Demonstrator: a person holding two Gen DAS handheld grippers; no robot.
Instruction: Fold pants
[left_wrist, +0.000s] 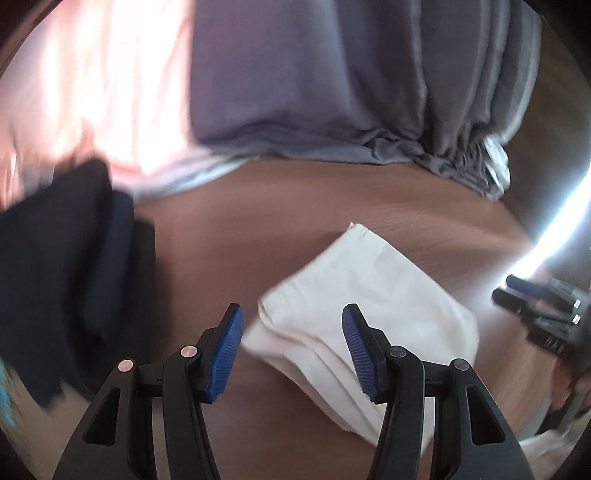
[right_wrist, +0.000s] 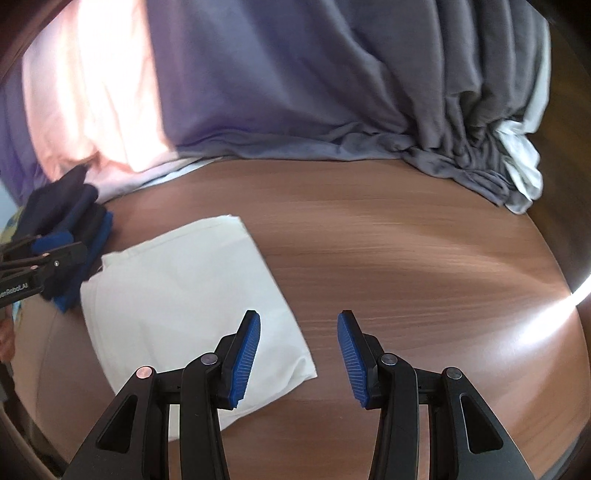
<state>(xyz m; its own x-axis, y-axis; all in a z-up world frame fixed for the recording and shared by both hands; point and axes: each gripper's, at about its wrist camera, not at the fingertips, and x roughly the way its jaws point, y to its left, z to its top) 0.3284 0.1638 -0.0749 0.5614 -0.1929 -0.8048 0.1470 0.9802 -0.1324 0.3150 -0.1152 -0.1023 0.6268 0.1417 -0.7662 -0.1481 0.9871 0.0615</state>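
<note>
Nearest the lens, we see two blue ribbed pads on black fingers in each wrist view. Our left gripper (left_wrist: 293, 330) stands spread apart and grasps nothing; its right pad overlaps the folded white cloth pants (left_wrist: 369, 306), which lie in the lower middle of that frame on the brown wood-grain table (left_wrist: 258, 206). Whether the pad touches the cloth, we cannot tell.

Our right gripper (right_wrist: 298, 334) is likewise released, jaws wide. Its left pad sits over the lower right corner of the white pants (right_wrist: 184, 295); its right pad sits over the bare table (right_wrist: 406, 240).

We count one white folded garment, one stack of folded dark navy clothes (left_wrist: 74, 258) at the left edge of the left wrist frame, and one rumpled grey-purple sheet (left_wrist: 314, 74) across the top, with a pink sunlit patch at upper left. In the right wrist view the dark stack (right_wrist: 74, 221) lies at the left, just beside the pants.

Each gripper shows in the other's view: the right one (left_wrist: 517, 291) at the right edge, blurred, and the left one (right_wrist: 37, 258) at the left edge, in front of the dark stack. Both point forward over the table.
</note>
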